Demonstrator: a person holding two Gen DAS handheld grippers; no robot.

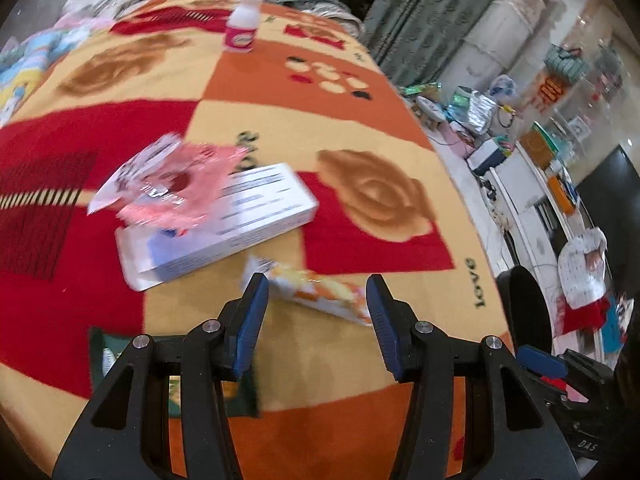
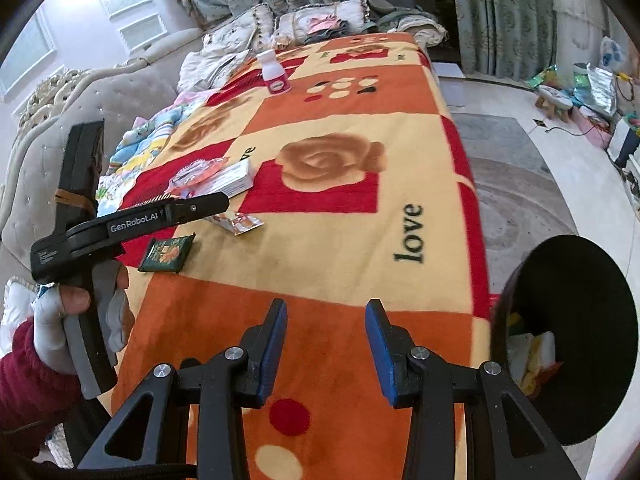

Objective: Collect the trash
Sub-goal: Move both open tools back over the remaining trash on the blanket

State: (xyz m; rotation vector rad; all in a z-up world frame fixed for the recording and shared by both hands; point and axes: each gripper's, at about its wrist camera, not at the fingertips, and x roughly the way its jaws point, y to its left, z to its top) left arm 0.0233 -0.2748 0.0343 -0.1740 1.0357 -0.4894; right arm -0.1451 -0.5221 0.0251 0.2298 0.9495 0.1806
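Observation:
My left gripper point(image 1: 316, 292) is open and hovers just above an orange-and-white snack wrapper point(image 1: 316, 294) on the patterned blanket point(image 1: 380, 128); the wrapper lies between its fingers. Beyond it lie a white box point(image 1: 240, 220) with a crumpled pink wrapper point(image 1: 180, 184) on top. A dark green packet point(image 1: 176, 376) sits under the left finger. A pink-labelled white bottle point(image 1: 242, 26) stands far back. My right gripper point(image 2: 326, 316) is open and empty over the blanket's near end. The left gripper point(image 2: 224, 202), orange wrapper point(image 2: 242, 224), green packet point(image 2: 168, 254) and bottle point(image 2: 274, 74) also show in the right wrist view.
A black bin point(image 2: 568, 332) holding several pieces of trash sits beside the blanket's right edge, also in the left wrist view point(image 1: 524, 308). Bedding and pillows point(image 2: 312, 24) pile at the far end. Clutter and white furniture point(image 1: 520, 160) line the floor at right.

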